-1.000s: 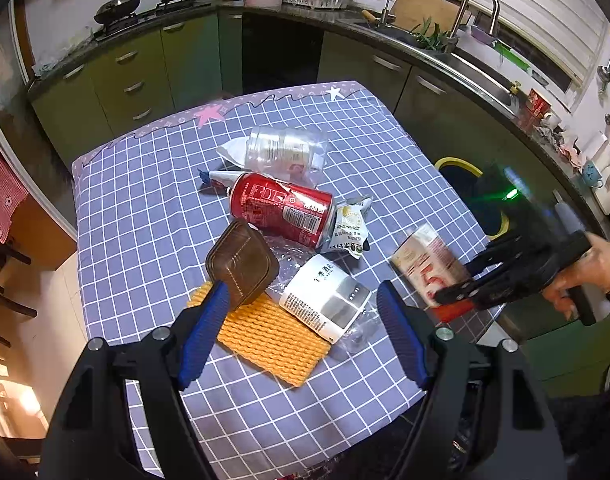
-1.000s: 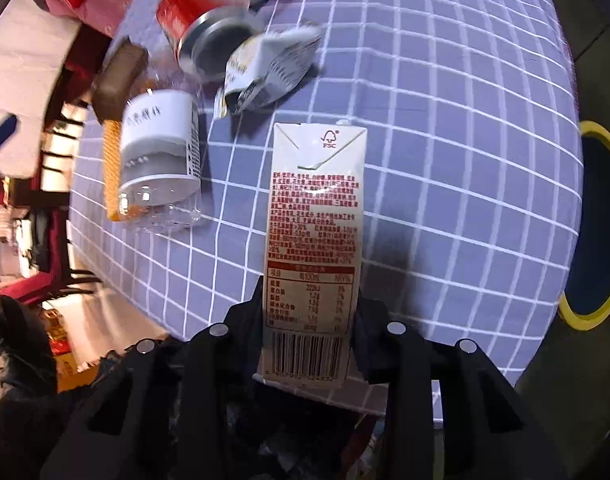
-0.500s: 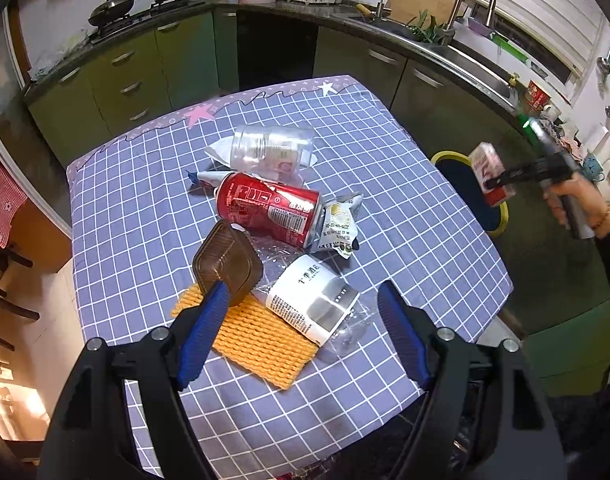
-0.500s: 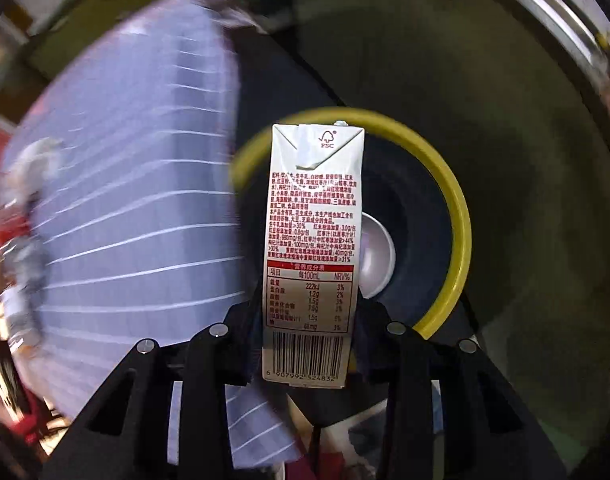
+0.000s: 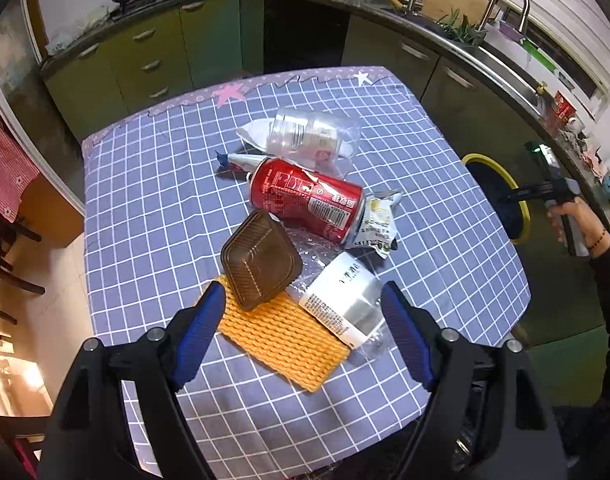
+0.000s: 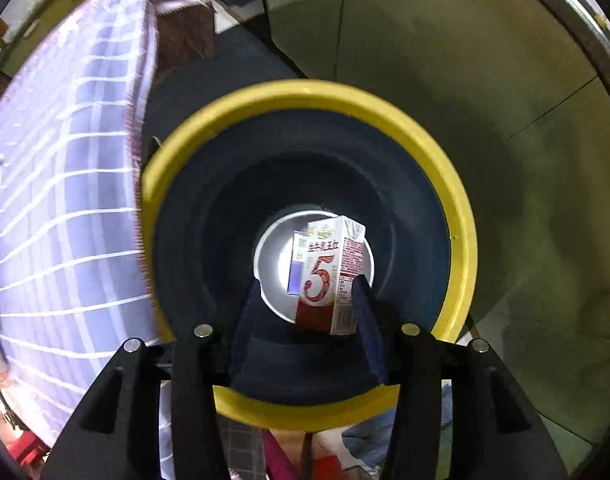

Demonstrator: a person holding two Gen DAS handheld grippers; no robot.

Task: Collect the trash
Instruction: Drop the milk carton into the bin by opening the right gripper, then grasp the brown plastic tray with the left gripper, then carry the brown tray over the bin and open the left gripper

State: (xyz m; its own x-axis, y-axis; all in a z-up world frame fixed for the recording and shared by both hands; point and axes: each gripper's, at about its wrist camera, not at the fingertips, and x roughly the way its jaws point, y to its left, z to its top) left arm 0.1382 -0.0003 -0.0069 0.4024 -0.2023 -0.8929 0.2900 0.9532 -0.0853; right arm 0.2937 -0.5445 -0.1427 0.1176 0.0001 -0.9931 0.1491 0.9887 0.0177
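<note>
Several pieces of trash lie on the checked tablecloth (image 5: 145,200): a red can (image 5: 309,198), a clear plastic cup (image 5: 309,132), a brown plastic tray (image 5: 259,266), an orange foam net (image 5: 285,344), a white-labelled plastic bottle (image 5: 345,300) and a crumpled wrapper (image 5: 379,220). My left gripper (image 5: 301,294) hangs open above the net and bottle, touching nothing. My right gripper (image 6: 307,284) points down over the yellow-rimmed bin (image 6: 305,92). Its jaws are opening. The milk carton (image 6: 325,276) is loose below them, deep inside the bin.
The bin (image 5: 481,159) stands on the floor off the table's right edge, with the right gripper (image 5: 517,196) and a person's hand above it. Green kitchen cabinets and a sink counter run behind and to the right. A chair stands at the left.
The right gripper carried the carton from the table's edge to above the bin, then opened; the carton has dropped out of the jaws into the bin. The left gripper barely shifted.
</note>
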